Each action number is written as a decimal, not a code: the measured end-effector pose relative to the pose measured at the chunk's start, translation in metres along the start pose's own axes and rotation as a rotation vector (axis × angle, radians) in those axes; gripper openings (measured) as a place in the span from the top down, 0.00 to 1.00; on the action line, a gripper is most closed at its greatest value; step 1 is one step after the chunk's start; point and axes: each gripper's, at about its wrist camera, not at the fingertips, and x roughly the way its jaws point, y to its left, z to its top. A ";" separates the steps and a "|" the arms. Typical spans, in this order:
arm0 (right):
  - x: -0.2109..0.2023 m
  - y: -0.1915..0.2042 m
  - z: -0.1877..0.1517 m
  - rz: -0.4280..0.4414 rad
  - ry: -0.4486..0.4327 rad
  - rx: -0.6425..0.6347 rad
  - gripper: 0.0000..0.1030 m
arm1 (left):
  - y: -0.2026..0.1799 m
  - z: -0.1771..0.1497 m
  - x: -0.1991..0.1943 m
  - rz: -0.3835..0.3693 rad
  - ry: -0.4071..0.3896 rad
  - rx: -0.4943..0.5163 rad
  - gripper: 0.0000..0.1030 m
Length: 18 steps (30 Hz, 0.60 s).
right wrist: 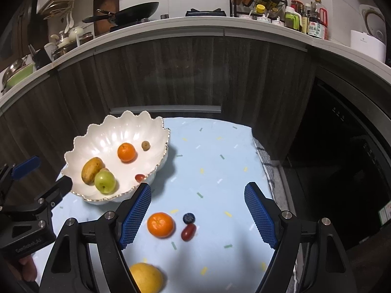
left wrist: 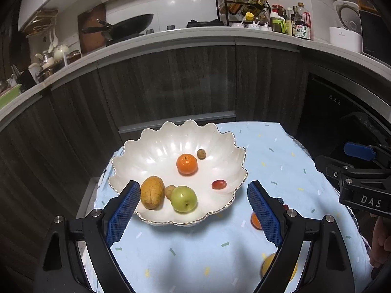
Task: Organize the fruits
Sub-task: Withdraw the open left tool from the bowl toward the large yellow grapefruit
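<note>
Right wrist view: right gripper (right wrist: 198, 213), spread empty, hovers over the mandarin (right wrist: 160, 224) near the bowl (right wrist: 117, 196); it looks light, soft-skinned, best pinched across its middle.

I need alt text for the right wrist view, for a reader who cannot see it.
The open right gripper hovers over a light blue patterned tablecloth where a round orange tangerine, a dark blueberry, a red oval tomato and a large yellow fruit lie. Behind, left, a white scalloped bowl holds more fruit.
</note>
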 end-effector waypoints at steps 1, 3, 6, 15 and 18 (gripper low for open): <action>-0.001 -0.002 -0.001 -0.001 0.001 0.002 0.23 | -0.002 0.000 -0.001 -0.003 0.001 0.002 0.13; -0.002 -0.006 -0.004 -0.001 0.005 0.007 0.23 | -0.008 -0.002 -0.003 -0.006 0.002 0.012 0.13; -0.004 -0.013 -0.010 0.000 0.008 0.013 0.23 | -0.014 -0.004 -0.007 -0.009 0.002 0.019 0.13; -0.005 -0.031 -0.028 0.012 0.026 0.007 0.23 | -0.037 -0.018 -0.011 -0.019 0.033 0.022 0.13; -0.006 -0.036 -0.033 0.020 0.029 -0.006 0.23 | -0.045 -0.024 -0.012 -0.018 0.039 0.023 0.13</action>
